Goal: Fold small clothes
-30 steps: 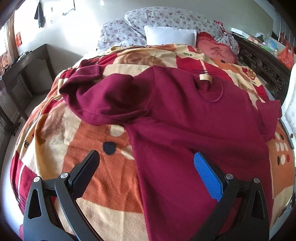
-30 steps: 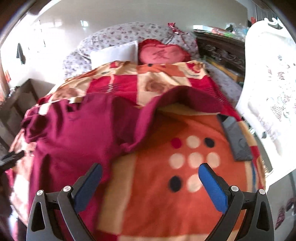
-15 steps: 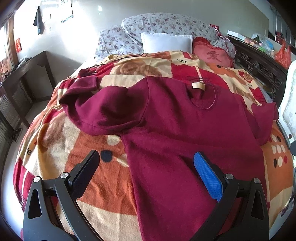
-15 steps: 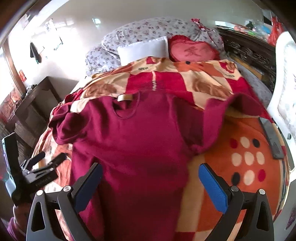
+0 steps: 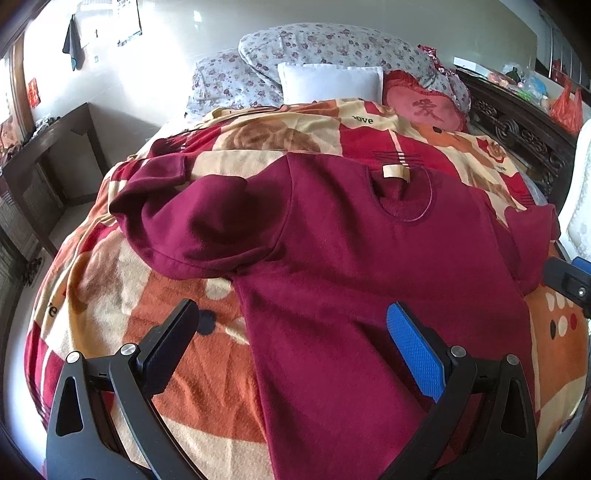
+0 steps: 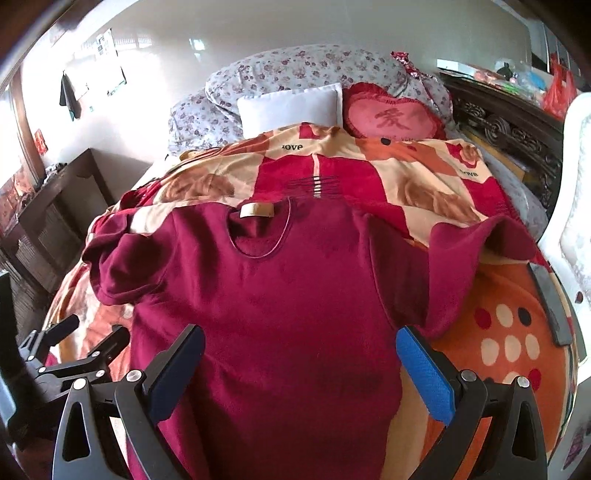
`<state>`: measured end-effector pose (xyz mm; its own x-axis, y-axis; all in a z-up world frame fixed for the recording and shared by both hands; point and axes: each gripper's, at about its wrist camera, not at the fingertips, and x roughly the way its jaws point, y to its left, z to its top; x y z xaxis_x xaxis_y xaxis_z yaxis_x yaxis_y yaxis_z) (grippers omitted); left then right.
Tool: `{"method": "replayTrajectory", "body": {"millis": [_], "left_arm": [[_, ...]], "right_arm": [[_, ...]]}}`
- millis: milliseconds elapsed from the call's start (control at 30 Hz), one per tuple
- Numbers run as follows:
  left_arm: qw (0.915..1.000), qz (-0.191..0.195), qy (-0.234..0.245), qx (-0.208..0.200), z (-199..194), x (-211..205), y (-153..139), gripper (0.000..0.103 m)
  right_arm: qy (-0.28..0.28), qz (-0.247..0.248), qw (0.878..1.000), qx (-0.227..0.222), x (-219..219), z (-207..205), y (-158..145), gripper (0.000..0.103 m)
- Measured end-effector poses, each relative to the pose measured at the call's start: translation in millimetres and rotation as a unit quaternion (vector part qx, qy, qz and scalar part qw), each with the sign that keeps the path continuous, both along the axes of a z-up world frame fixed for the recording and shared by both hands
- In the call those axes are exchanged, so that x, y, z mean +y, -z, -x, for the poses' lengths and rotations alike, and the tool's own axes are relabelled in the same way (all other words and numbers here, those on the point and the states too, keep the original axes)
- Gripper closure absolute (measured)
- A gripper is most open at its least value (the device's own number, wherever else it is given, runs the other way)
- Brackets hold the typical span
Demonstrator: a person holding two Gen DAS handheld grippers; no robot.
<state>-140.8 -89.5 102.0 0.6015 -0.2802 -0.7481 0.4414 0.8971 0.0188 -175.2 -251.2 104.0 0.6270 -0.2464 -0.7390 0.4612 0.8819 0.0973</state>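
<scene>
The maroon top point(image 6: 280, 317) is lying spread on the bed point(image 6: 509, 343), unfolded; both sleeves are being left rumpled. The left gripper point(image 5: 291, 343) and right gripper point(image 6: 299, 365) are being held wide, empty.

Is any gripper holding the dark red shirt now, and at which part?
Nothing is held. The left gripper and the right gripper are both open above the dark red shirt, which lies spread on the blanket.

A bed point(image 6: 436, 177) under a patchwork blanket point(image 5: 110, 295) filled the room. Floral pillows point(image 6: 295, 70) lay at twelve o'clock against a sunlit white wall point(image 5: 207, 33); dark wooden furniture point(image 5: 55, 155) stood at nine o'clock.
</scene>
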Motion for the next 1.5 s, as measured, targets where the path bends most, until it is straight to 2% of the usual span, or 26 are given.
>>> {"method": "replayTrajectory", "body": {"millis": [233, 800, 1500], "left_arm": [[1.0, -0.003, -0.002, 0.005, -7, -5, 6, 0.001], [0.9995, -0.015, -0.027, 0.007, -46, 3, 20, 0.001], [0.9984, -0.019, -0.052, 0.01, -73, 19, 28, 0.001]], "right_arm": [[-0.009, 0.022, 1.0, 0.014, -1, -20, 10, 0.0], [-0.046, 0.005, 0.999, 0.024, 9, -70, 40, 0.0], [-0.075, 0.001, 0.997, 0.036, 26, -108, 50, 0.0]]}}
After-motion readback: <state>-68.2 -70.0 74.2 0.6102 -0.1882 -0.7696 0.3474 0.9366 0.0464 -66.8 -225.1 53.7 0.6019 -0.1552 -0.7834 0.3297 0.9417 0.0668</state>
